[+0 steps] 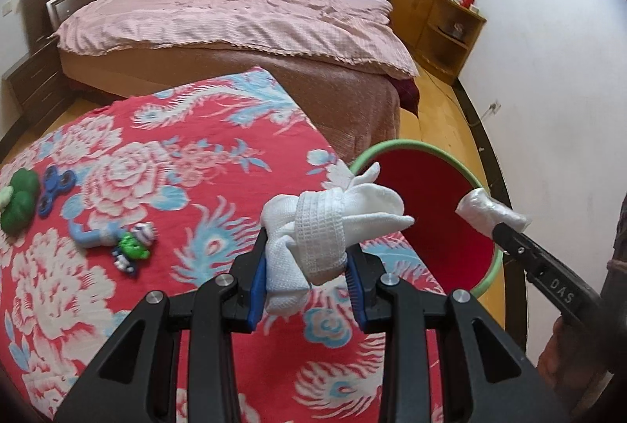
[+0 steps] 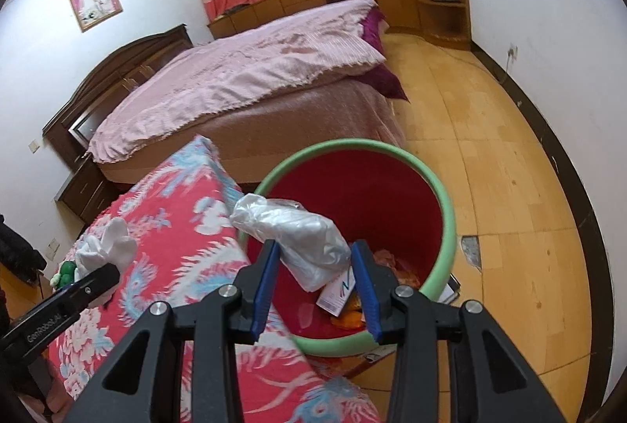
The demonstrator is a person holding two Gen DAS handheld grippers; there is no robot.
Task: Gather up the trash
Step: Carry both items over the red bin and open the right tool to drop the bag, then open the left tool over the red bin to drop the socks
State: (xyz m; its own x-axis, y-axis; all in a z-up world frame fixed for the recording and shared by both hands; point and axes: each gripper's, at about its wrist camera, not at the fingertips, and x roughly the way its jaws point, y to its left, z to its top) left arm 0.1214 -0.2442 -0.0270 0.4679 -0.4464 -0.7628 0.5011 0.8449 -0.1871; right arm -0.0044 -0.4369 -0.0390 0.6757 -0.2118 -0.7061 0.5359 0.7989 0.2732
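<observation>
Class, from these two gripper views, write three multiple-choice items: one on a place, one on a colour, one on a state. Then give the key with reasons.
1. Where does the bin stand?
A. on the bed
B. on the floor beside the red flowered cloth
C. under the window

2. What colour is the bin's rim?
A. green
B. blue
C. black

3. What is in the left gripper?
A. nothing
B. a spinner toy
C. a white cloth bundle

Key:
1 B, the bin sits on the wooden floor against the cloth edge.
2 A, a pale green ring tops its red inside.
3 C, its blue pads pinch the white cloth bundle.
</observation>
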